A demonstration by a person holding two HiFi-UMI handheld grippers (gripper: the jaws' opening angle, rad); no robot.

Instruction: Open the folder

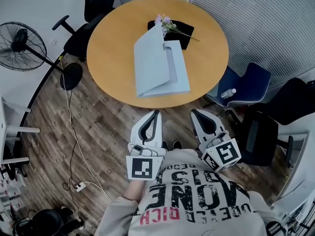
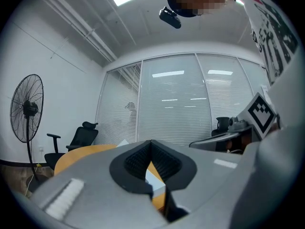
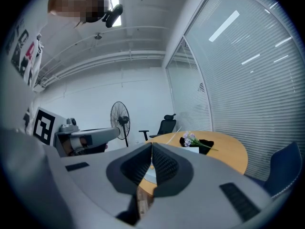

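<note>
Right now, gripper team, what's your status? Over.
Left gripper and right gripper both shut, empty, short of the table. Folder on it, untouched. Flowers by its far corner; path clear. Over.

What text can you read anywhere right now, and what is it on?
"ONE", apparently, large on the person's grey printed T-shirt; other lines too warped.
Pale blue paper folder: no print visible.
Marker cube on left gripper, and the one on right gripper: patterns, no letters.
Clear plastic bottle on blue chair: label too small.
</note>
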